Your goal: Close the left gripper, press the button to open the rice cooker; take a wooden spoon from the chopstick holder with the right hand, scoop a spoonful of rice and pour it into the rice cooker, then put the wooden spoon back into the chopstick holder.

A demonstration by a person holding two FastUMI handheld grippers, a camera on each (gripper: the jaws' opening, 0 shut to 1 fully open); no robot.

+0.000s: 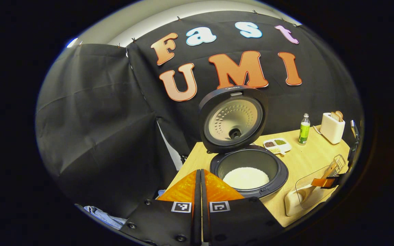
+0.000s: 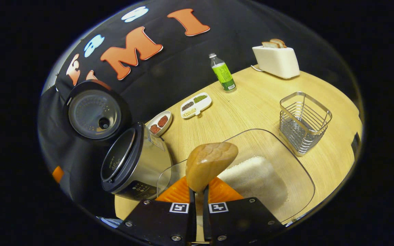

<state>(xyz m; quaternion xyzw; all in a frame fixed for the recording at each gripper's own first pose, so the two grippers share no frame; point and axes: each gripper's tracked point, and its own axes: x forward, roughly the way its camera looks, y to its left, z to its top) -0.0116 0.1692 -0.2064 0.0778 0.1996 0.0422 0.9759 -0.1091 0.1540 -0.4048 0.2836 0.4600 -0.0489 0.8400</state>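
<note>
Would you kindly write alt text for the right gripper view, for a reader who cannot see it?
The right gripper holds a wooden spoon above a clear container of rice on a wooden table. To the left stands an open rice cooker; an empty wire chopstick holder stands to the right.

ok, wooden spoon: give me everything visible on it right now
The wooden spoon is light, glossy wood with visible grain. The right gripper is shut on its neck, so the oval bowl stands up between the fingers. It hangs above the clear rice container, bowl empty as far as shown. The handle is hidden.
</note>
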